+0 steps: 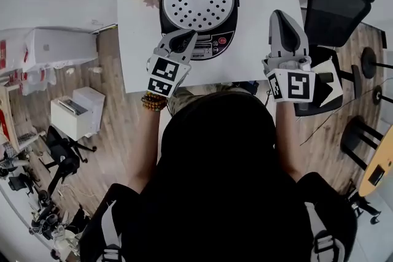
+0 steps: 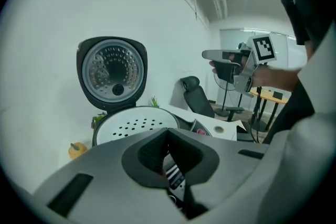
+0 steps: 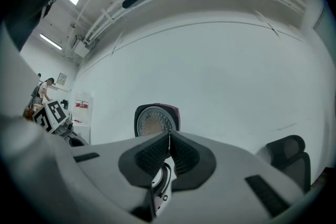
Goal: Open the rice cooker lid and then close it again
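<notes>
Sitting btwn steps, by the look of it: seeing lid (image 2: 112,72) standing fully open at back of cooker (image 1: 198,6) on table (image 1: 138,40). Hovering L gripper (image 1: 186,38) over front panel (image 1: 213,45), jaws together, gripping nothing. Holding R gripper (image 1: 280,15) apart to cooker's right, jaws likewise together, empty. Next, prob. closing: reaching to lid's top edge w/ a closed tip, pushing fwd & down till latching
</notes>
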The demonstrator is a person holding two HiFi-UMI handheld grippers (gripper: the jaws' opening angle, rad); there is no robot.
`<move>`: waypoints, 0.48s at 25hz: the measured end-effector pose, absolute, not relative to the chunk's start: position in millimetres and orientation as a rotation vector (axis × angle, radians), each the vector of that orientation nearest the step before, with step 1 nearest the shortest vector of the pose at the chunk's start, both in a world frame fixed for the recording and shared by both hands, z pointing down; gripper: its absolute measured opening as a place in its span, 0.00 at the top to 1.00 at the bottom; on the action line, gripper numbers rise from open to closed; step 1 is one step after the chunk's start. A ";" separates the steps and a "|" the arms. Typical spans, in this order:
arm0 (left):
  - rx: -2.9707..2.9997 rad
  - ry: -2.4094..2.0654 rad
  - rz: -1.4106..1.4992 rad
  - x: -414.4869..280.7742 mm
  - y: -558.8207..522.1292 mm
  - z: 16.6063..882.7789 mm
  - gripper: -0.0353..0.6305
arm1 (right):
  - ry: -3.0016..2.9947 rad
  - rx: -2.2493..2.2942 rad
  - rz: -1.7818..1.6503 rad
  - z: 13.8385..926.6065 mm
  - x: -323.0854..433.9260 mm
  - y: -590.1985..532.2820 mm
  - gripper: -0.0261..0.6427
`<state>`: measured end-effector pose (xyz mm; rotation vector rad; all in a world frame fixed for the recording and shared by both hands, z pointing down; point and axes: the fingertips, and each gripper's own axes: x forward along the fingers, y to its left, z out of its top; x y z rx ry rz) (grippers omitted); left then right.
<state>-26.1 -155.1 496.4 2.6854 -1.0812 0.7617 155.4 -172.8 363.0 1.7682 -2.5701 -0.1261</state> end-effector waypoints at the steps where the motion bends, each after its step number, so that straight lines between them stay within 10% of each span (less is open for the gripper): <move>1: 2.696 -1.119 0.714 -25.7 -157.9 492.5 0.91 | -2.573 1.763 -0.130 362.7 154.6 -173.5 0.92; 12: 2.701 -1.297 0.326 -32.4 -171.5 481.3 0.91 | -2.604 1.700 -0.141 361.7 137.5 -183.6 0.92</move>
